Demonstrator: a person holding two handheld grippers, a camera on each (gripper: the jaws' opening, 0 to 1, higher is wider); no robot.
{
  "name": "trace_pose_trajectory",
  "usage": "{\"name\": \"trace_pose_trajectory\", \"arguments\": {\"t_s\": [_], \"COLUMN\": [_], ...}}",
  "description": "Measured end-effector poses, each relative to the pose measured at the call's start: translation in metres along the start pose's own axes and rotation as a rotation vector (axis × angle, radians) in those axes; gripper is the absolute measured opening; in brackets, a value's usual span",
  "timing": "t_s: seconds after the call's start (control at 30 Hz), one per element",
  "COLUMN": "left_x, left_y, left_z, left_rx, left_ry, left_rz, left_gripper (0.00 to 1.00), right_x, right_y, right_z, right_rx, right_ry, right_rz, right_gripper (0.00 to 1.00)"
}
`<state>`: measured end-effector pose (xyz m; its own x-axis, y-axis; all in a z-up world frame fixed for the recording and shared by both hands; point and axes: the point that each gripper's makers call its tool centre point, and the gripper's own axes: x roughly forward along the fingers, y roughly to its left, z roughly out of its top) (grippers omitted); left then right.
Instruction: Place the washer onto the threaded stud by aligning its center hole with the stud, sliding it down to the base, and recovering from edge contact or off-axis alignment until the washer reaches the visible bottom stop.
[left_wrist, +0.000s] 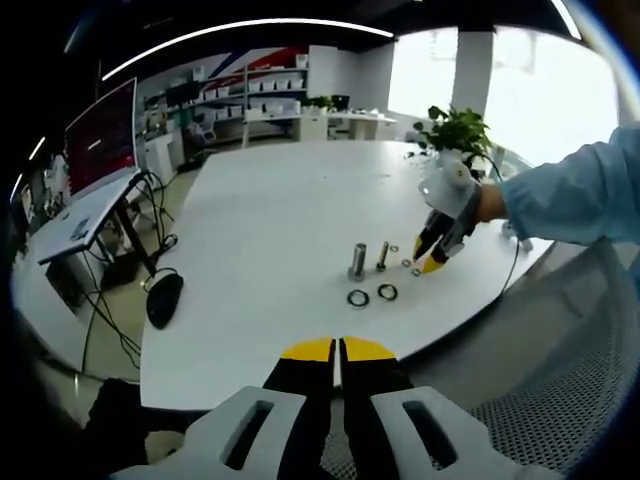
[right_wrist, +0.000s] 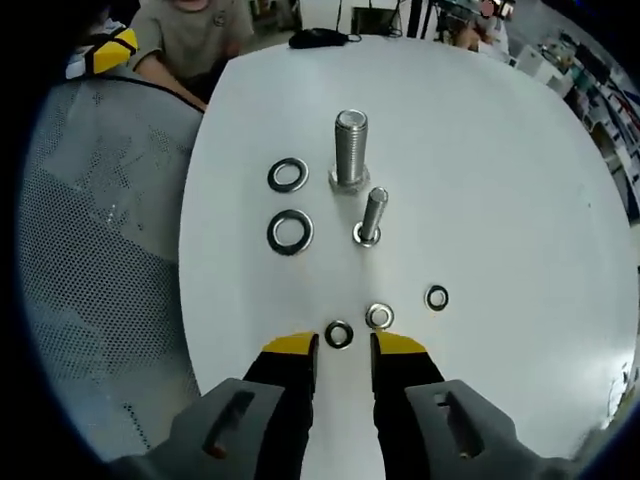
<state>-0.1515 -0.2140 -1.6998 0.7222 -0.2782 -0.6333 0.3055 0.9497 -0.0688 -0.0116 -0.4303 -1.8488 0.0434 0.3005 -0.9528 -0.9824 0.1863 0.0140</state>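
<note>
Viewing through left gripper view:
Left gripper: jaws pressed together, yellow tips touching, nothing between them; held off the near edge of the white table.
Right gripper: entering from the right, carried by a hand in a light blue sleeve; tips angled down toward the small washers; jaw gap too small to judge here.
Studs: large stud and small stud upright, side by side near the table edge.
Large washers: two dark rings flat on the table, just beside the studs.
Surroundings: potted plant, monitor, black mouse.

Viewing through right gripper view:
Right gripper: jaws apart, empty, tips low over the table.
Dark small washer: flat on the table, in line with the gap, just beyond the tips.
Bright small washer: flat, just beside the right-hand tip.
Third small washer: flat, farther right.
Small stud base: bare, no washer seated.
</note>
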Motion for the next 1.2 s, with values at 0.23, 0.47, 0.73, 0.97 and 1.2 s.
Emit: {"name": "trace_pose_trajectory", "arguments": {"t_s": [0.23,0.47,0.73,0.97,1.2], "left_x": [0.0,0.0,-0.001,-0.001,-0.001], "left_y": [0.0,0.0,0.0,0.001,0.001], "left_z": [-0.001,0.001,0.004,0.004,0.003], "left_rx": [0.0,-0.001,-0.002,-0.006,-0.007], "left_ry": [0.004,-0.004,-0.023,-0.029,-0.018], "left_rz": [-0.001,0.0,0.001,0.006,0.007], "left_gripper": [0.0,0.0,0.0,0.0,0.0], "right_x": [0.004,0.005,0.005,0.007,0.008], "right_y": [0.003,0.0,-0.003,-0.007,-0.008], "right_z": [-0.003,-0.003,-0.001,0.002,0.002], "right_rx": [-0.016,-0.06,-0.062,-0.065,-0.075], "right_ry": [0.019,0.054,0.056,0.054,0.056], "right_rz": [-0.003,-0.006,0.002,0.007,-0.01], "right_gripper": [0.21,0.19,0.15,0.13,0.13]}}
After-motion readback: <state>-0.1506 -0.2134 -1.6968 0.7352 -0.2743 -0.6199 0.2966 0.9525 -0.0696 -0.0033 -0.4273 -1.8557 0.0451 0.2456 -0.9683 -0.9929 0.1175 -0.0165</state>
